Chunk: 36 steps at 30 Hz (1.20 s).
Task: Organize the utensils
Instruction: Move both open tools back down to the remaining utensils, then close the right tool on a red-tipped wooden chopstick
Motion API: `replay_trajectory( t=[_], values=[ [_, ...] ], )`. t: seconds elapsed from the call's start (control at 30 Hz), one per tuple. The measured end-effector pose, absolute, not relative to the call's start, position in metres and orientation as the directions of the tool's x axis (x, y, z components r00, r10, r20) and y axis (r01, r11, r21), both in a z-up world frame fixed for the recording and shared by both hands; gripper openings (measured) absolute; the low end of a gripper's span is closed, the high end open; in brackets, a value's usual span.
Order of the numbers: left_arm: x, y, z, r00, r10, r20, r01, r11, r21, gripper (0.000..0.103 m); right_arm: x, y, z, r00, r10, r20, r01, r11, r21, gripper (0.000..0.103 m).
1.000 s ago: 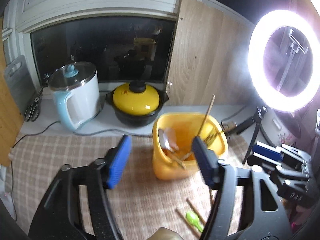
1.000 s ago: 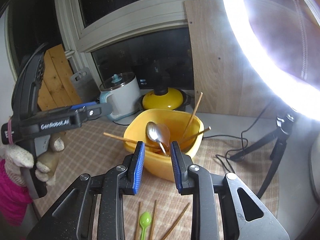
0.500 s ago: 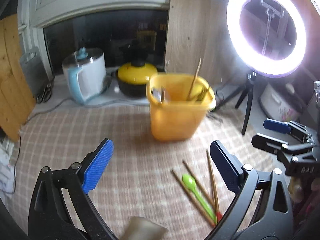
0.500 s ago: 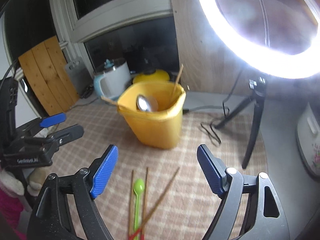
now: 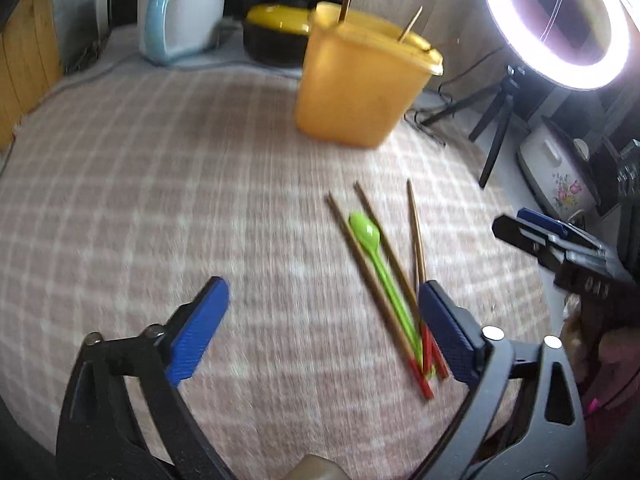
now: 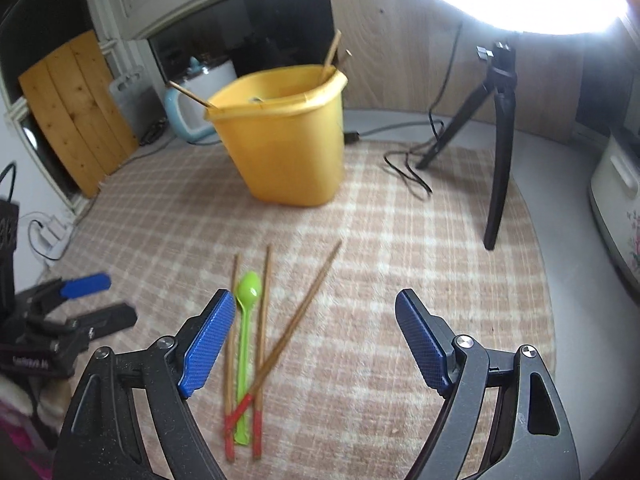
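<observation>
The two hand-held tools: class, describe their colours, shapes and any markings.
Both the left tool and the right tool have black, triangular cut-out frames with silver screw heads. Each finger carries a textured blue pad. The left tool's body shows blurred white lettering in the right wrist view.

ring light (image 5: pixel 556 24) on tripod (image 6: pixel 496 128) | kettle (image 5: pixel 180 20) | yellow-lidded pot (image 5: pixel 276 32) | checked mat (image 6: pixel 400 280)

Both grippers now sit lower and farther back from the yellow bin (image 6: pixel 286 136) than a second ago. The right gripper (image 6: pixel 314 340), then nearly closed at the bin's rim, now stands wide open over the green spoon (image 6: pixel 246 336) and chopsticks (image 6: pixel 262 320) on the mat. The left gripper (image 5: pixel 322 326) (open before too) spreads wider, its right pad beside those utensils.
</observation>
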State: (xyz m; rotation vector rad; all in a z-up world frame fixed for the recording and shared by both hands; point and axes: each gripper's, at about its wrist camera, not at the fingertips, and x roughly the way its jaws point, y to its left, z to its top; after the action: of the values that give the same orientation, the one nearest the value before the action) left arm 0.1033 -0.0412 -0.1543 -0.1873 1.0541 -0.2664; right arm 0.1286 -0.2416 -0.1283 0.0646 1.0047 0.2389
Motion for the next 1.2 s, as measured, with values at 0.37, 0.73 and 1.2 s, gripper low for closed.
replay_trajectory(
  t=[0.37, 0.73, 1.2],
  values=[
    [0.106, -0.044, -0.182, 0.328, -0.439, -0.836, 0.109, 0.897, -0.428, 0.046, 0.153, -0.248, -0.177, 0.296, 0.320, -0.900, -0.009, 0.943, 0.333, 0.037],
    [0.117, -0.075, -0.192, 0.303, -0.438, -0.846, 0.087, 0.897, -0.433, 0.035, 0.177, -0.226, -0.199, 0.206, 0.330, -0.921, -0.008, 0.942, 0.335, 0.018],
    [0.117, -0.098, -0.200, 0.364, -0.352, -0.862, -0.047, 0.918, -0.395, 0.030, 0.184, -0.202, -0.212, 0.128, 0.273, -0.954, -0.262, 0.937, 0.233, 0.006]
  ],
)
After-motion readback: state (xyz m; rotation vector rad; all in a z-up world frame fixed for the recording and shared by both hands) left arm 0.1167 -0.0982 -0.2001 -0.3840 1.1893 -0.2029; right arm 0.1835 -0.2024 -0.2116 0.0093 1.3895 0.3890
